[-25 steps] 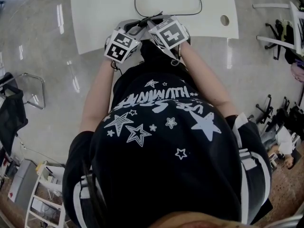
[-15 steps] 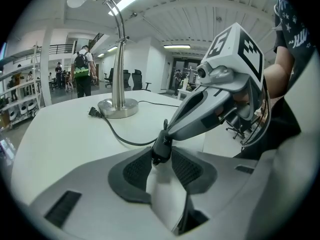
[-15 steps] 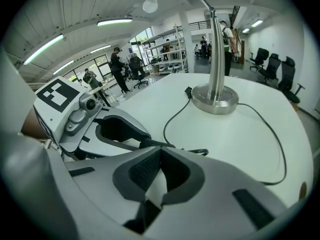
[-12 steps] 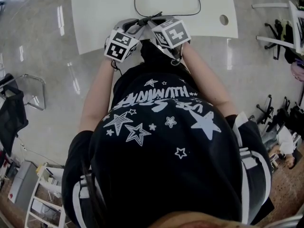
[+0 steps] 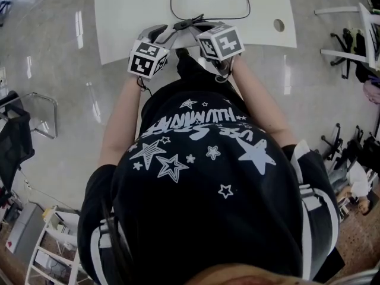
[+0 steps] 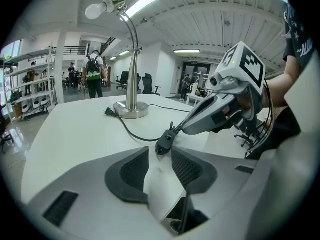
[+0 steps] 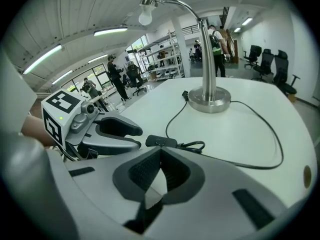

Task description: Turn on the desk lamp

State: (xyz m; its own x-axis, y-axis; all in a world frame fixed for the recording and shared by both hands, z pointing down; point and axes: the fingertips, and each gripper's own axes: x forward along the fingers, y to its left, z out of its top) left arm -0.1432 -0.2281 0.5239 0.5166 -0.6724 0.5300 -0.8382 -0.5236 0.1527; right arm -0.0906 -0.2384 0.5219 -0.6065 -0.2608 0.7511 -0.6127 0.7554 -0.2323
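The desk lamp stands at the far side of the white desk [image 5: 130, 16], on a round metal base [image 6: 131, 109] with a curved neck and an unlit bulb [image 6: 95, 10]. Its black cord runs to an inline switch [image 6: 164, 143] lying near the desk's front edge. My left gripper [image 6: 161, 153] is open, its pads apart, with the switch just beyond its tips. My right gripper [image 7: 160, 151] is shut, its tips meeting just short of the switch [image 7: 161, 142]. In the left gripper view, the right gripper's point [image 6: 175, 130] touches the cord end of the switch.
A black plug [image 6: 109, 112] lies loose on the desk beside the lamp base. A cable hole [image 5: 278, 25] sits at the desk's right corner. Office chairs [image 5: 350, 40] stand on the glossy floor to the right, with shelving and people far behind the desk.
The two marker cubes have drawn slightly apart, the left one outward to the left and the right one to the right. The switch stays between the tips.
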